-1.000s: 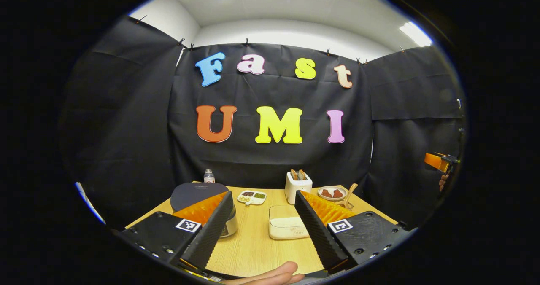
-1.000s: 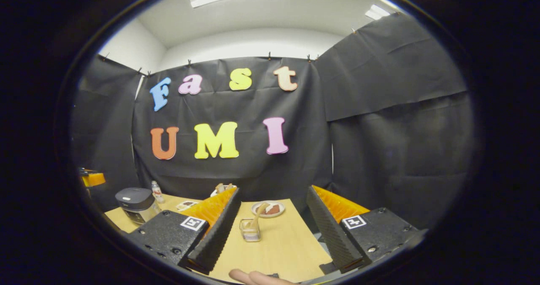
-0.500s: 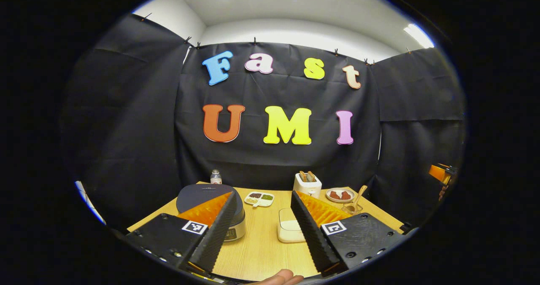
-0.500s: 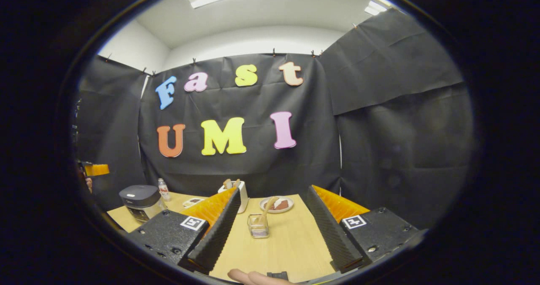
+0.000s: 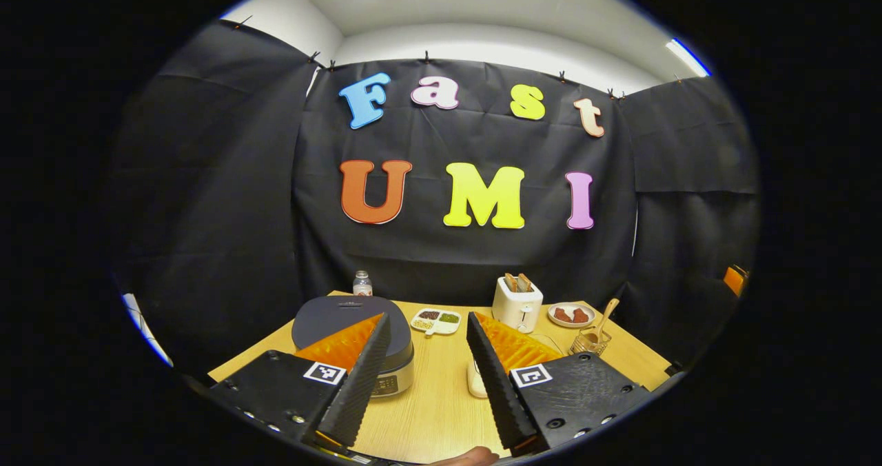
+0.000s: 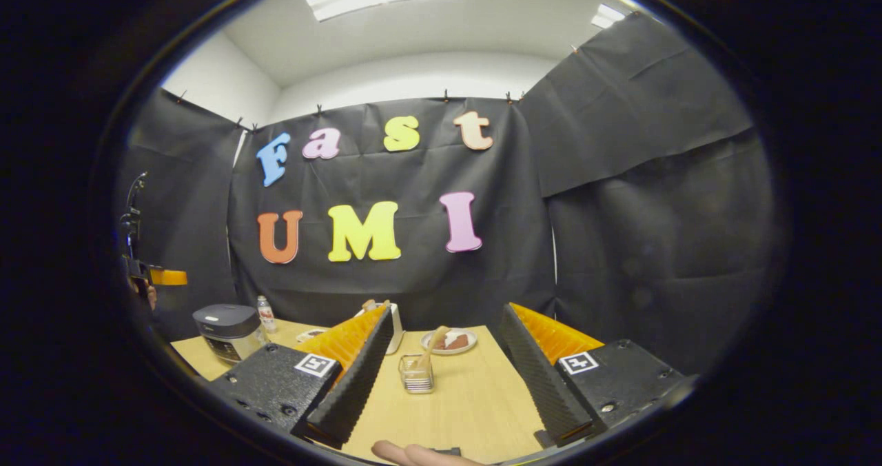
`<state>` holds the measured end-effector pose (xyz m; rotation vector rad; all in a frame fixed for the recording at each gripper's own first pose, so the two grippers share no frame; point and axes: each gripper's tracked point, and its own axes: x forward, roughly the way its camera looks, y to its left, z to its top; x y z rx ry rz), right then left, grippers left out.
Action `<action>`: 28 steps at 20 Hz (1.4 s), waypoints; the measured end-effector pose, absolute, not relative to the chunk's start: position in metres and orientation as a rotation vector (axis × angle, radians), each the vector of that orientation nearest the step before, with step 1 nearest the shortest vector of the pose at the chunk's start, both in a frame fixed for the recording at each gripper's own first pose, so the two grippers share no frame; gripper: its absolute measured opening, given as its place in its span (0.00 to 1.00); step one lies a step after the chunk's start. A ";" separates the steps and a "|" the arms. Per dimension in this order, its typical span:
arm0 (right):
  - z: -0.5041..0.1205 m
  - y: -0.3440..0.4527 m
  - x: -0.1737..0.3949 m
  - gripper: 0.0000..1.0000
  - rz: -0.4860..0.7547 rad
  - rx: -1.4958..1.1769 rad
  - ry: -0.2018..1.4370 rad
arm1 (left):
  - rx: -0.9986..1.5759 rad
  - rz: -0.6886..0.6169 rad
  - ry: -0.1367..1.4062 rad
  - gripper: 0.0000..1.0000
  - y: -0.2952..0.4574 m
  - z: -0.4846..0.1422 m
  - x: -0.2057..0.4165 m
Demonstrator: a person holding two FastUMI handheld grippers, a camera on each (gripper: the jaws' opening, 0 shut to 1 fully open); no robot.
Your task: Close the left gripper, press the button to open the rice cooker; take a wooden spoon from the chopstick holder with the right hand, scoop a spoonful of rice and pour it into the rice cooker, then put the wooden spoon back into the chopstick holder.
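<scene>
Dark lid of the rice cooker (image 5: 348, 314) is down at 10 o'clock; nothing done. Left gripper (image 5: 424, 376) and right gripper (image 6: 441, 376) gape, empty. Spoon (image 6: 428, 347) sits in holder (image 6: 415, 373).

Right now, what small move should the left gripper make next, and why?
Probably finish closing the left gripper: its jaws stand apart with nothing between them, and the rice cooker ahead has its lid down, so the button press comes after.

The left gripper view looks level across the tabletop (image 5: 427, 411) from its near edge toward the back wall, rice cooker (image 5: 351, 328) close. The right gripper view faces likewise from farther right. Both share the rice cooker (image 6: 224, 328) and chopstick holder (image 6: 415, 373).
</scene>
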<state>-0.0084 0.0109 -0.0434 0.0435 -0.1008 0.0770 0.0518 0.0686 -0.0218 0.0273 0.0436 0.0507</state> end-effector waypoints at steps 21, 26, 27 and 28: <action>-0.086 0.027 -0.006 1.00 0.113 0.069 -0.009 | 0.032 0.287 0.517 0.00 0.174 -0.139 0.132; -0.106 0.034 -0.009 1.00 0.140 0.093 0.002 | 0.061 0.338 0.547 0.00 0.196 -0.150 0.143; -0.112 0.033 -0.008 1.00 0.142 0.097 0.013 | 0.053 0.346 0.550 0.00 0.200 -0.153 0.147; -0.114 0.035 -0.007 1.00 0.148 0.103 0.021 | 0.049 0.343 0.536 0.00 0.202 -0.153 0.151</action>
